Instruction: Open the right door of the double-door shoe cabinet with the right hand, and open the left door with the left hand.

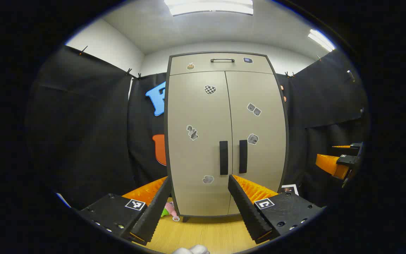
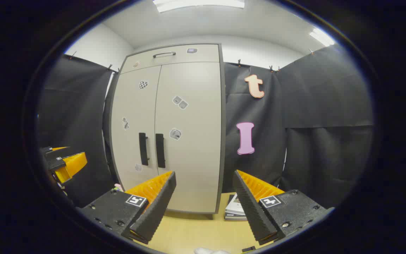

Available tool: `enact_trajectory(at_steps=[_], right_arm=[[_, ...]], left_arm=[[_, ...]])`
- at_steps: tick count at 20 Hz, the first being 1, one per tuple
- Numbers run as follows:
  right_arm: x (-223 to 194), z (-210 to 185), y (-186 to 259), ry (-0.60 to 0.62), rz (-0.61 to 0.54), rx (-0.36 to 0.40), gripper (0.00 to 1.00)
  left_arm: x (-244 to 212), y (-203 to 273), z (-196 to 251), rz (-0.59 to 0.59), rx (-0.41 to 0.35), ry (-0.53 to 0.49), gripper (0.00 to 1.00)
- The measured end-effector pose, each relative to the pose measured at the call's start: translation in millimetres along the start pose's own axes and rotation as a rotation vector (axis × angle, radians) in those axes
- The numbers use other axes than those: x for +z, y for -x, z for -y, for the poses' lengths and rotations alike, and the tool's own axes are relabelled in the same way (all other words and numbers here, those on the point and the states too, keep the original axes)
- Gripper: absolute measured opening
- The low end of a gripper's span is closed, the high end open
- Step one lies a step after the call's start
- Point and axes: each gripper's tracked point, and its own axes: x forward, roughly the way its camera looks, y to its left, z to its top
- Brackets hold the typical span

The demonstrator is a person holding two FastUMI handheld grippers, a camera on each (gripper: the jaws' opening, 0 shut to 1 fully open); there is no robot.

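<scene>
A beige double-door shoe cabinet (image 1: 226, 134) (image 2: 169, 130) stands upright with both doors closed. Its left door (image 1: 197, 141) carries a dark vertical handle (image 1: 223, 157), and its right door (image 1: 257, 137) has a matching handle (image 1: 243, 156) beside the centre seam. In the right gripper view the left handle (image 2: 143, 148) and the right handle (image 2: 160, 150) sit left of centre. My left gripper (image 1: 200, 183) is open, well short of the doors and aimed near the left handle. My right gripper (image 2: 204, 178) is open too, pointing at the right door's (image 2: 189, 134) outer part. Each gripper appears at the other view's edge, the right gripper (image 1: 340, 160) and the left gripper (image 2: 62, 160).
The cabinet has a top drawer (image 1: 220, 63) with a bar handle. Black cloth walls close in on both sides. A stack of booklets (image 2: 236, 209) lies on the wooden floor (image 1: 203, 233) right of the cabinet. A small pink and green object (image 1: 167, 210) lies at its left foot.
</scene>
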Motion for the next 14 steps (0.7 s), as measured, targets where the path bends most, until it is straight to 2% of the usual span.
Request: enact_trajectory(at_steps=[14], right_arm=[[11.9, -12.5, 7.6, 0.004, 0.03, 0.003, 1.0]], left_arm=[[7.5, 7.6, -12.6, 0.014, 0.004, 0.0, 0.96]])
